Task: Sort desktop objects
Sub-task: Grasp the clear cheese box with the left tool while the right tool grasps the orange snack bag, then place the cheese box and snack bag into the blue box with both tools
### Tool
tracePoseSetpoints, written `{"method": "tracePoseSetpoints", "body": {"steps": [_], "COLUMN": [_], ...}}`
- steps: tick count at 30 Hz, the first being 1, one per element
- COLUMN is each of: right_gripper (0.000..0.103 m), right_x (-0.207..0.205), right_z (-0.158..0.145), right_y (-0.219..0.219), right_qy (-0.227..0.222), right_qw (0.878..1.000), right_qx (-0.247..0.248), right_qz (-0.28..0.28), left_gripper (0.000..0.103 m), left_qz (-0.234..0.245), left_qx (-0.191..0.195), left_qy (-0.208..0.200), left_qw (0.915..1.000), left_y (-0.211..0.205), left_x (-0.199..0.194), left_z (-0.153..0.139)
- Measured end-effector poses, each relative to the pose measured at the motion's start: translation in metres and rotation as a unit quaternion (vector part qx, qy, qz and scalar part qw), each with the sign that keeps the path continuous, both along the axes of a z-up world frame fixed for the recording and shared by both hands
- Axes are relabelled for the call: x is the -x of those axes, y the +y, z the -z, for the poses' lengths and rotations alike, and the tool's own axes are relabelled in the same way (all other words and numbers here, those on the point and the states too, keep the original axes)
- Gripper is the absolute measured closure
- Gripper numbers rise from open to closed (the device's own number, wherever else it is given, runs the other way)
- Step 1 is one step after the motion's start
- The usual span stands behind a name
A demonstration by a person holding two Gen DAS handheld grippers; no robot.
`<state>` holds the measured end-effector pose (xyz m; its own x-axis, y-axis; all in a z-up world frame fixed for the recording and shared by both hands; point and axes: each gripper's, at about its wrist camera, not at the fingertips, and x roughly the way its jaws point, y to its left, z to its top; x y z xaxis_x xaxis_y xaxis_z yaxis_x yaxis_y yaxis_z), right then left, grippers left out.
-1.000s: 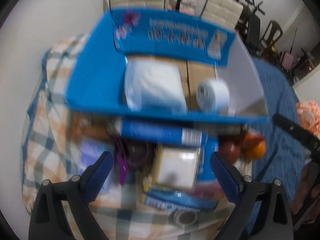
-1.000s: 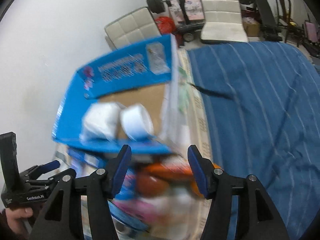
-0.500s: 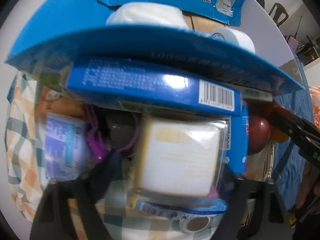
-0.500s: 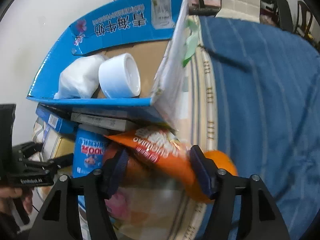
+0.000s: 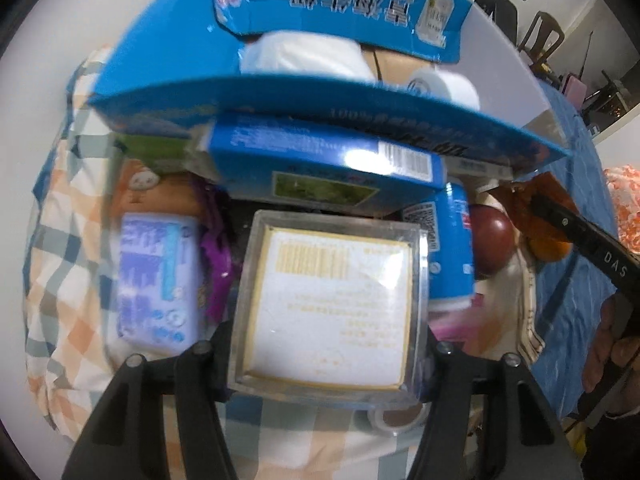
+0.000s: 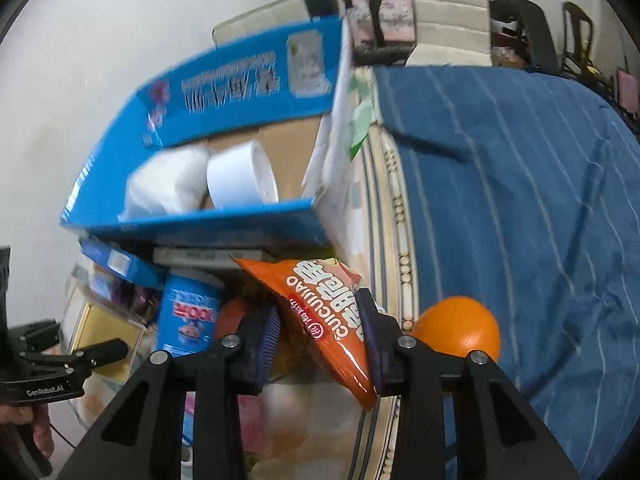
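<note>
Left gripper [image 5: 326,344]: jaws just closing, clamped on the clear box [image 5: 328,304]. Right gripper [image 6: 320,328]: jaws just closing too, pinched on the chip bag [image 6: 324,312] beside the orange [image 6: 460,328].

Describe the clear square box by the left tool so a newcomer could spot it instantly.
Start at the big open blue carton at the back of the checked cloth. In front of it lies a flat blue box, and nearer still, between the left tool's fingers, the clear plastic box. It alone is transparent, showing a white, gold-edged label with a gold barcode.
</note>
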<state>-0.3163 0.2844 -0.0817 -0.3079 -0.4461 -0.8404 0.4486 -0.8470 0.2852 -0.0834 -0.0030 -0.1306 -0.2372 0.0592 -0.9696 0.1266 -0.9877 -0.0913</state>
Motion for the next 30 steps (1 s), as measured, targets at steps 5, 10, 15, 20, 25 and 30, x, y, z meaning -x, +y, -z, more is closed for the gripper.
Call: {"method": "tracePoseSetpoints", "body": {"steps": [5, 10, 15, 20, 25, 30], "right_gripper": [0.065, 0.066, 0.066, 0.066, 0.066, 0.066], "right_x": [-0.009, -0.009, -0.003, 0.023, 0.05, 0.076], "right_z": [-0.035, -0.072, -0.102, -0.106, -0.09, -0.072], "right_y": [0.018, 0.025, 0.015, -0.014, -0.048, -0.082], "right_qy": [0.013, 0.03, 0.063, 0.057, 0.026, 0.007], "right_qw": [0.999, 0.996, 0.991, 0.988, 0.987, 0.987], "right_qx": [0.05, 0.088, 0.119, 0.146, 0.157, 0.159], "right_qz": [0.014, 0.019, 0.017, 0.019, 0.027, 0.034], "left_gripper": [0.04, 0.04, 0.04, 0.04, 0.04, 0.04], "left_qz": [0.007, -0.005, -0.017, -0.034, -0.054, -0.068], "left_qx": [-0.006, -0.018, -0.017, 0.001, 0.02, 0.012], "left_qy": [0.049, 0.107, 0.141, 0.146, 0.118, 0.109], "left_qw": [0.9988, 0.9941, 0.9898, 0.9887, 0.9913, 0.9917], "left_y": [-0.005, -0.007, -0.025, -0.038, -0.053, -0.06], "left_x": [-0.016, 0.0, 0.035, 0.074, 0.108, 0.14], "left_z": [-0.048, -0.103, -0.13, -0.123, -0.095, -0.077]}}
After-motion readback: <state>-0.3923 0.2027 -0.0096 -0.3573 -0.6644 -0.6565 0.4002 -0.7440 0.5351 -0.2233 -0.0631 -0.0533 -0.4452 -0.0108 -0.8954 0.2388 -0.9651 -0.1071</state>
